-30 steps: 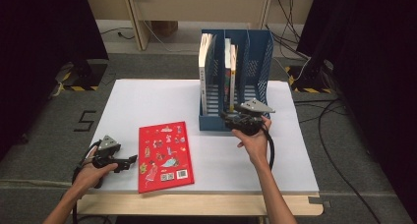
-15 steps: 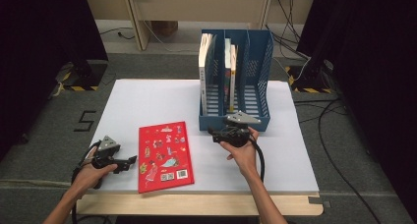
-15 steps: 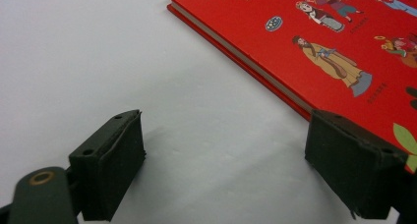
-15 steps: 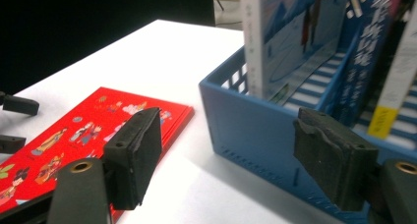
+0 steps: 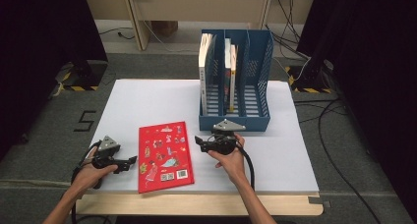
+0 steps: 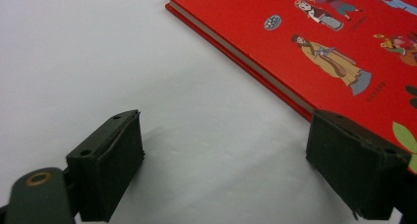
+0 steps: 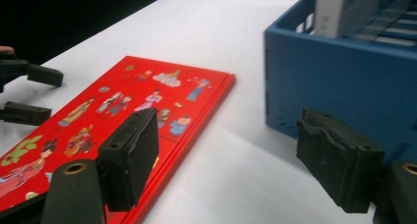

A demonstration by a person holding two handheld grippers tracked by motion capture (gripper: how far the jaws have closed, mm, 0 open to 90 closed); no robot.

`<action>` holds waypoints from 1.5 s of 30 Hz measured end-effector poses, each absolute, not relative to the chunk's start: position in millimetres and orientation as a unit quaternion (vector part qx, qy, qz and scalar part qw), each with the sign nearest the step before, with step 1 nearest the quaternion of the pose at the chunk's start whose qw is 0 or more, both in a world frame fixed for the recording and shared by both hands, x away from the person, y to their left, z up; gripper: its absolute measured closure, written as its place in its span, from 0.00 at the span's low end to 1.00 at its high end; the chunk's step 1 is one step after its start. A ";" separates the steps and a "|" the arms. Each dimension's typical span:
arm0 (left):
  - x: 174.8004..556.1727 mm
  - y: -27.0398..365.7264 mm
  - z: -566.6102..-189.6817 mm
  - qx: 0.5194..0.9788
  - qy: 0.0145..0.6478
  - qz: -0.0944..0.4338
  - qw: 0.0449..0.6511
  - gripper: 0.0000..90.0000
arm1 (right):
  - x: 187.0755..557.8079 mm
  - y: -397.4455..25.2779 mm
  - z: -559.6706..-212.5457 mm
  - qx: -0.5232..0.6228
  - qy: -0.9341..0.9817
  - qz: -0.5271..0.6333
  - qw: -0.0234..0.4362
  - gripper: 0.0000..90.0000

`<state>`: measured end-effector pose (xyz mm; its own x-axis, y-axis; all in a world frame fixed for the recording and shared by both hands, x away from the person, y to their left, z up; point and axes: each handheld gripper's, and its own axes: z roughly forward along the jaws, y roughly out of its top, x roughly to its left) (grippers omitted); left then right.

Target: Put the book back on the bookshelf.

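A red picture book (image 5: 164, 155) lies flat on the white table (image 5: 147, 101), front left of centre. My left gripper (image 5: 131, 161) rests low by the book's left edge, open, with bare table between its jaws; the book's long edge (image 6: 275, 81) runs just past its right jaw. My right gripper (image 5: 198, 140) hovers between the book's right side and the blue file rack (image 5: 235, 121), open and holding nothing. In the right gripper view the book (image 7: 118, 116) lies ahead on the left and the rack's front wall (image 7: 339, 76) on the right. The left gripper (image 7: 29, 94) shows far left there.
The blue rack (image 5: 236, 76) stands at the table's back centre with three books upright in its left and middle slots. Black cables trail from both grippers. The table's wooden front edge (image 5: 196, 204) is near the person's forearms. Dark curtains flank the table.
My right gripper has drawn back from the rack's front, moving left and toward the person, and now points at the red book. The left gripper has stayed put.
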<state>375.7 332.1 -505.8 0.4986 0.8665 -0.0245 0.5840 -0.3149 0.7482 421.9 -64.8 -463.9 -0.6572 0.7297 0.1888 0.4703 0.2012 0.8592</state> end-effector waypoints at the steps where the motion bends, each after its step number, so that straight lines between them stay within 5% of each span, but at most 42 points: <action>1: 375.7 332.1 -505.8 0.787 0.461 0.196 0.361 0.14 | 421.4 -63.1 -464.6 0.392 0.765 0.494 0.131 0.28; 45: 373.8 325.3 -505.8 0.794 0.453 0.193 0.357 0.12 | 423.8 1.9 -501.7 0.403 0.796 0.449 0.041 0.27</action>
<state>373.8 325.3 -505.8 0.5155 0.8567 -0.0172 0.5806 -0.3345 0.7423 423.8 1.9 -501.7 -0.6712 0.6791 0.2972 0.6060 0.2718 0.7476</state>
